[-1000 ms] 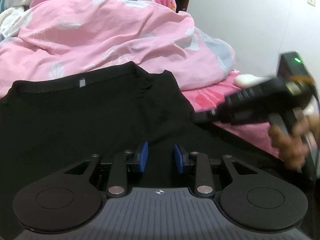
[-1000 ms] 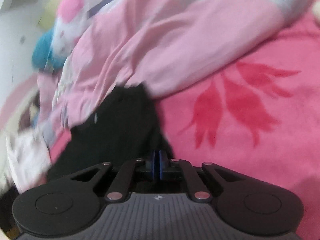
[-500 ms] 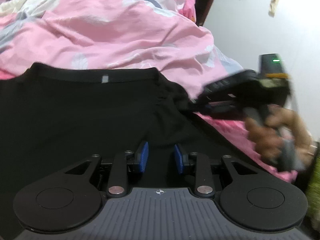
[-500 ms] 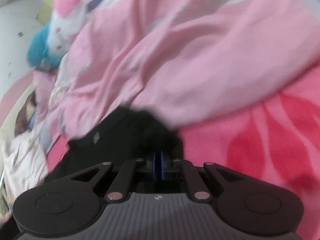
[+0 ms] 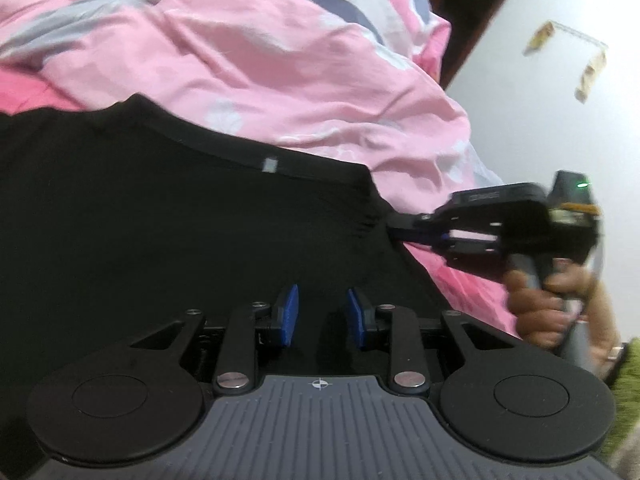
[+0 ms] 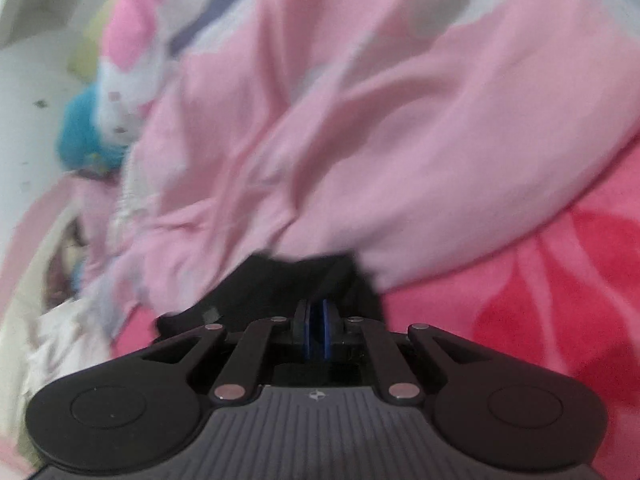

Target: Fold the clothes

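Lying flat on the bed, the black shirt (image 5: 180, 216) stretches sideways below the pink quilt (image 5: 280, 64), its collar edge beside the quilt. The right gripper (image 5: 400, 232) pinches the shirt's right corner; the left gripper (image 5: 318, 316) hovers spread over the shirt, holding nothing. Its small grey collar tag (image 5: 271, 165) is unreadable.
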A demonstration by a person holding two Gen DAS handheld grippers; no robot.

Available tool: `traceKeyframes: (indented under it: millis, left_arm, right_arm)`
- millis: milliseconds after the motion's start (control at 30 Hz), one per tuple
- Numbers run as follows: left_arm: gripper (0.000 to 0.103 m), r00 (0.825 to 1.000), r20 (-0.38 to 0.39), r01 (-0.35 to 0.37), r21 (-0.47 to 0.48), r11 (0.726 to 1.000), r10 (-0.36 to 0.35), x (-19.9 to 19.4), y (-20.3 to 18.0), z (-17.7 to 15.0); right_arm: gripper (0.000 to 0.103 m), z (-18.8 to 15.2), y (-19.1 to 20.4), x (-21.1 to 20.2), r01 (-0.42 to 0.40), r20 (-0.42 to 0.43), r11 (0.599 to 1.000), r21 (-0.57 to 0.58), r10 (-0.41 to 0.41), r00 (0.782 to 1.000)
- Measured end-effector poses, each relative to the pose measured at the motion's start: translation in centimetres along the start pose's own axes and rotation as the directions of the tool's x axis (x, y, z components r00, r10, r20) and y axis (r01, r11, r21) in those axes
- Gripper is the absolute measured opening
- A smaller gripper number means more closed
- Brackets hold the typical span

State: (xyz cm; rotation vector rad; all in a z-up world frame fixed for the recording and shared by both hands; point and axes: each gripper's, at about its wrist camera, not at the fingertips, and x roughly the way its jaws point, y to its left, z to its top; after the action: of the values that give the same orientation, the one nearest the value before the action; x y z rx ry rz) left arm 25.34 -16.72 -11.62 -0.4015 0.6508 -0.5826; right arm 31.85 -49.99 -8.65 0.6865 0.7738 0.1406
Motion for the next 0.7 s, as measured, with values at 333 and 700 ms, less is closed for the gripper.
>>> traceKeyframes:
  millis: [333, 700]
  left_arm:
    - [0.028, 0.999, 0.005, 0.033, -0.066, 0.997, -0.033, 0.2, 1.0, 0.1]
    - [0.030, 0.996, -0.042, -0.085, -0.005, 0.996, 0.085, -3.7, -1.1, 2.4]
  right_arm:
    - [0.006, -4.0, -4.8, -21.3, -0.006, 0.306, 0.977, 0.212, -0.060, 0.950]
    - [0.007, -15.1, -0.1, -45.5, -0.118, 0.483, 0.968, 0.222, -0.004, 0.876]
